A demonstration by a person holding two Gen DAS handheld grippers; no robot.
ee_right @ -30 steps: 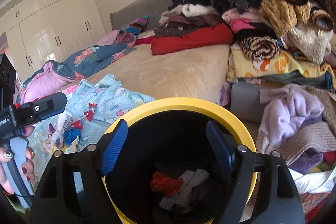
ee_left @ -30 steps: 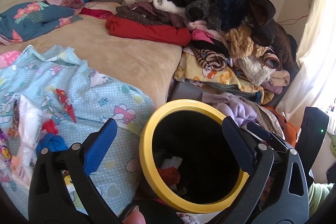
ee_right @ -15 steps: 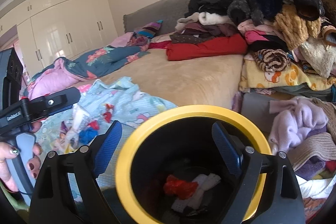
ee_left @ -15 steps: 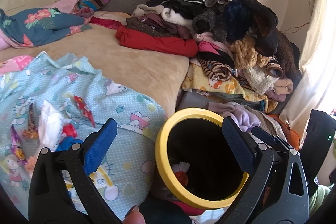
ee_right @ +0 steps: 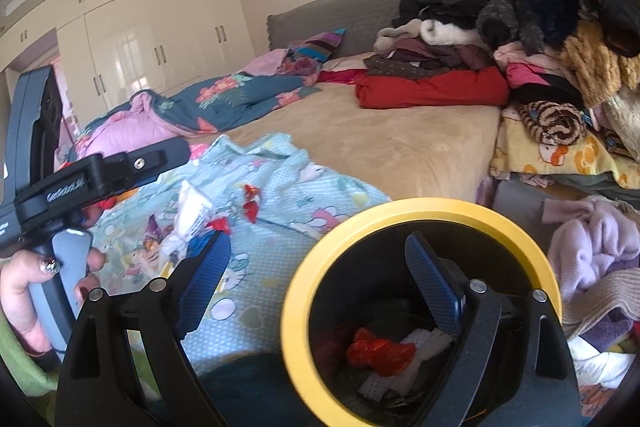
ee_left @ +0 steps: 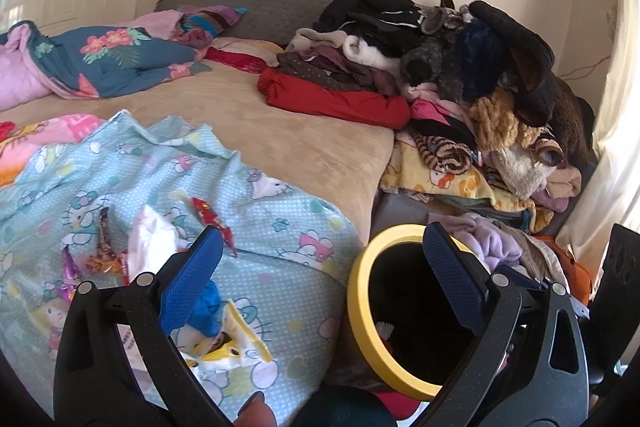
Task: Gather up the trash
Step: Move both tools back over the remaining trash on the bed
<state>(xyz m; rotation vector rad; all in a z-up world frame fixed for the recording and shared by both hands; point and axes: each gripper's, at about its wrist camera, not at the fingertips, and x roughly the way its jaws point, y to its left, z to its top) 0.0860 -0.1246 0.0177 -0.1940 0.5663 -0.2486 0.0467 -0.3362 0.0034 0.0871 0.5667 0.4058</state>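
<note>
Both views shift left: the yellow-rimmed bin (ee_right: 420, 311) sits further right, more wrappers (ee_left: 208, 213) visible; right gripper (ee_right: 316, 287) jaws have just been opening, empty.

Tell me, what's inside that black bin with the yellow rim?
Inside the black bin with the yellow rim, the right wrist view shows a crumpled red wrapper lying on a white ribbed piece. The gripper finger and the near wall hide the remaining floor.
</note>
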